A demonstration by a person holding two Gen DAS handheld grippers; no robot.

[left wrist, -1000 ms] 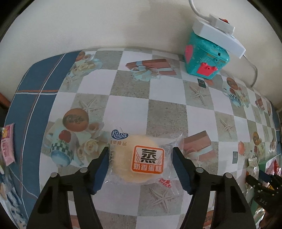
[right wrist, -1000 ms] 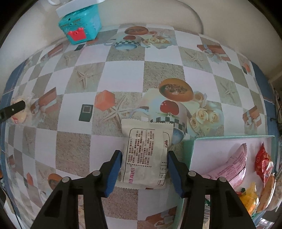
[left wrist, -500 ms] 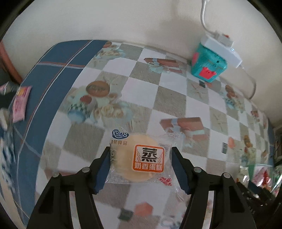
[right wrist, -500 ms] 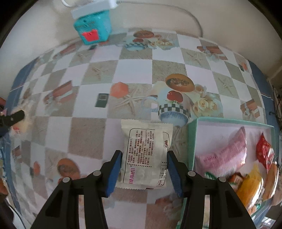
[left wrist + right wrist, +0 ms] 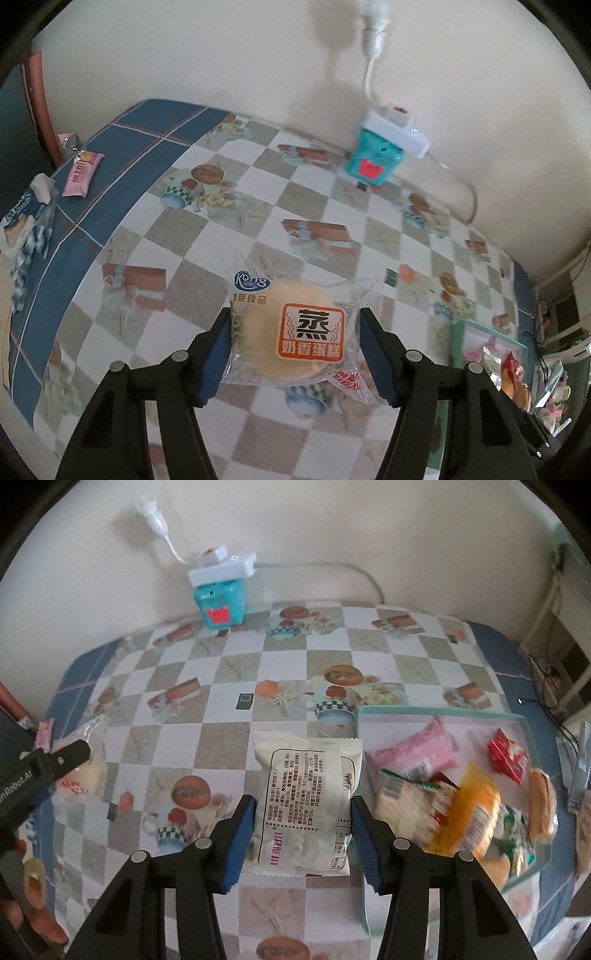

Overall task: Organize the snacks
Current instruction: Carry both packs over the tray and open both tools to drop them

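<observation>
My left gripper [image 5: 294, 347] is shut on a round steamed cake in a clear wrapper with an orange label [image 5: 291, 332] and holds it above the checked tablecloth. My right gripper [image 5: 302, 834] is shut on a white snack packet with printed text [image 5: 304, 805], held above the table beside the left wall of a teal-rimmed box [image 5: 436, 712]. The box holds several snacks, among them a pink packet [image 5: 417, 753] and a yellow one [image 5: 469, 812]. The box also shows at the right in the left wrist view [image 5: 491, 332]. The left gripper and its cake show at the left in the right wrist view [image 5: 66, 764].
A teal tin [image 5: 375, 162] with a white power strip [image 5: 399, 129] on top stands at the back by the wall. A pink snack packet [image 5: 81, 173] and a blue-white packet [image 5: 26, 221] lie on the blue border at the far left.
Both grippers have risen and pulled back with their snacks, so more of the table shows. The box of snacks has come further into the right wrist view.
</observation>
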